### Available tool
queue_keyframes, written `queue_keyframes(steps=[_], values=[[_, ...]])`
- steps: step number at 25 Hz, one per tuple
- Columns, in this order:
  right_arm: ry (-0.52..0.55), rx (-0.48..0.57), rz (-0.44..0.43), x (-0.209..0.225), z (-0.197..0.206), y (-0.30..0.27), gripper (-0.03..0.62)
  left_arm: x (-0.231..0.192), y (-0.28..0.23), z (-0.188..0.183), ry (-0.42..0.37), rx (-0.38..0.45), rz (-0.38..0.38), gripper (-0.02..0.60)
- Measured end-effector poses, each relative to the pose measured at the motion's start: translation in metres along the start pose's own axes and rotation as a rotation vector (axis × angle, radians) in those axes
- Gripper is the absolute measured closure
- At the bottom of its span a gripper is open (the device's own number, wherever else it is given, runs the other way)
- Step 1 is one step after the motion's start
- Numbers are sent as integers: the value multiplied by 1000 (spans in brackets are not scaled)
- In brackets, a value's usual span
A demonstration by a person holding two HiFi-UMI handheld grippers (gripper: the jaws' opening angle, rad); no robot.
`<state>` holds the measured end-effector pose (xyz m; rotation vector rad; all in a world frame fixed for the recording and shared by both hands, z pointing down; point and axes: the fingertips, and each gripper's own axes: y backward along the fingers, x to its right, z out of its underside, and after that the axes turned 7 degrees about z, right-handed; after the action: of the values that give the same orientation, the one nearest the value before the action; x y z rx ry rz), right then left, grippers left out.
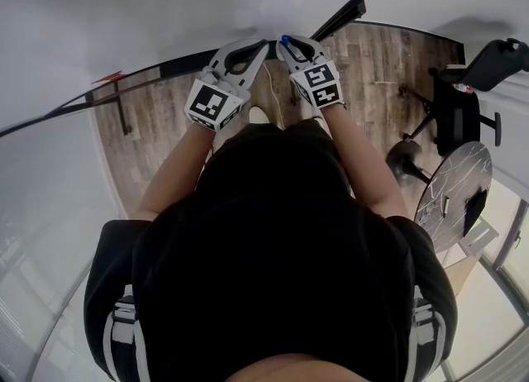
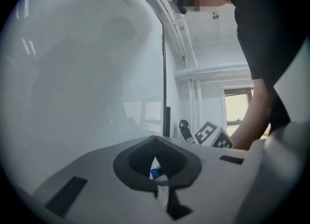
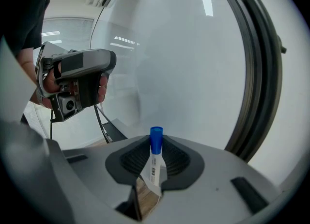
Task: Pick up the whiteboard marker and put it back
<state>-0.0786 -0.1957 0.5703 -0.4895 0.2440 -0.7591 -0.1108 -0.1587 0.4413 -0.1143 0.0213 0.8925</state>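
Note:
A whiteboard marker [image 3: 154, 162] with a white barrel and a blue cap stands nearly upright between the dark pads of my right gripper [image 3: 155, 145], which is shut on it. In the head view its blue cap [image 1: 285, 40] shows at the right gripper [image 1: 289, 44], close to the whiteboard [image 1: 165, 8]. My left gripper [image 1: 261, 45] is just to its left, its jaws meeting at the tips with nothing in them. In the left gripper view a small blue thing [image 2: 154, 172] shows through the gap under the left gripper [image 2: 155, 139]; what it is I cannot tell.
The whiteboard's dark frame [image 3: 261, 72] curves down the right side. On the wood floor [image 1: 157, 124] stand an office chair [image 1: 463, 95] and a round table [image 1: 455, 194], both to the right of the person. The person's black top fills the lower head view.

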Motion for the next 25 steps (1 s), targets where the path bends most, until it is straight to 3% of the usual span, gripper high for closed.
queue_keyframes(steps=[11, 25], values=[[-18, 16, 17, 2, -3, 6, 502, -1, 7, -6, -8, 15, -3, 578], [-58, 157, 25, 4, -53, 58, 502, 5, 11, -13, -20, 26, -13, 578]])
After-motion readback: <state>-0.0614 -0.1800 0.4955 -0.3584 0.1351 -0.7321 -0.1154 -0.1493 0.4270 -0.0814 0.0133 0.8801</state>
